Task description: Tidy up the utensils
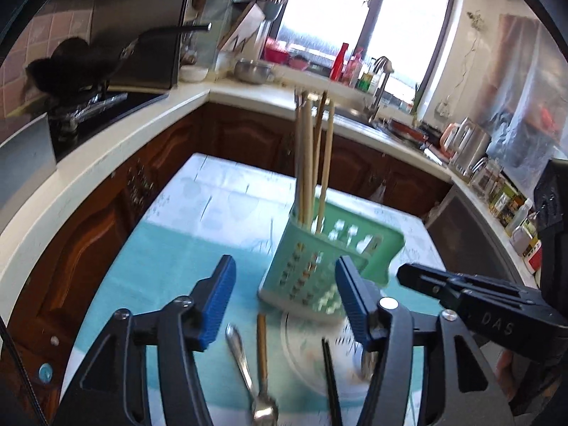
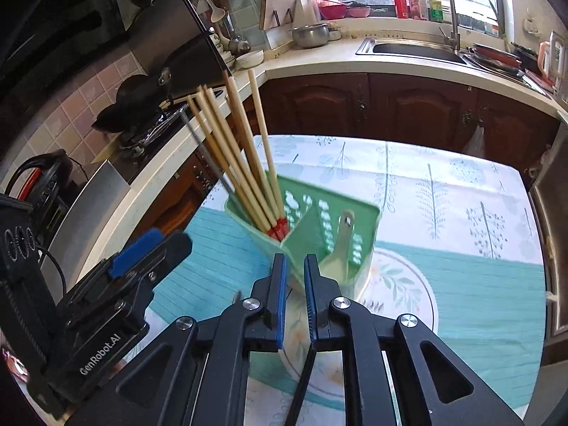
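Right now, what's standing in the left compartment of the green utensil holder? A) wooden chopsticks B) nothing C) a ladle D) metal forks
A: a bundle of wooden chopsticks stands tilted in the left compartment of the green utensil holder, red-banded ends down; the compartment to its right holds a pale spoon-like utensil.

Both wrist cameras look down, close, at the green caddy point(image 1: 319, 259).

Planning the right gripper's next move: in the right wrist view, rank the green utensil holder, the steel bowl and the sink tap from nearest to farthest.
1. green utensil holder, just beyond the right gripper
2. steel bowl, on the far counter, left of the sink
3. sink tap, behind the sink, by the window
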A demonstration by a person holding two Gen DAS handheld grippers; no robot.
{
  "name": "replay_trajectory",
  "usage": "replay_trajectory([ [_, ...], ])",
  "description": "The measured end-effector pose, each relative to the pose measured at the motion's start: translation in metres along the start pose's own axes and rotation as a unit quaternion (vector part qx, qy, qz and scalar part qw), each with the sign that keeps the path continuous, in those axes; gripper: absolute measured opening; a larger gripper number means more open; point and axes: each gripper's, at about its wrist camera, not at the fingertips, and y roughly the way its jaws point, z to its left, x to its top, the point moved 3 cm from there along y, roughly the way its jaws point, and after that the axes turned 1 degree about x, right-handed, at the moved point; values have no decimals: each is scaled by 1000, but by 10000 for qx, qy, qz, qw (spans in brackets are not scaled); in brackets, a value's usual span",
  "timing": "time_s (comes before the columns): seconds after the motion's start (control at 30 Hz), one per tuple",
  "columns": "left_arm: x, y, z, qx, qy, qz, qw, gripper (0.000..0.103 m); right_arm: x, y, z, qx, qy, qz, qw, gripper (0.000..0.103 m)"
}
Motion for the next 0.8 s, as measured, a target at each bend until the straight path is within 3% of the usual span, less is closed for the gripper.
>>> replay_trajectory([
  [0.3, -42, -13, 16, 242, 173, 779, 9965, 68, -67, -12, 7, -91, 111, 288, 9995, 13],
  [0.57, -63, -26, 10, 154, 347, 1019, 9941, 82, -115, -14, 5, -172, 221, 561, 9980, 20],
  [0.8, -79, -23, 3, 48, 456, 1307, 9904, 83, -137, -9, -1, -248, 329, 748, 9963, 27],
])
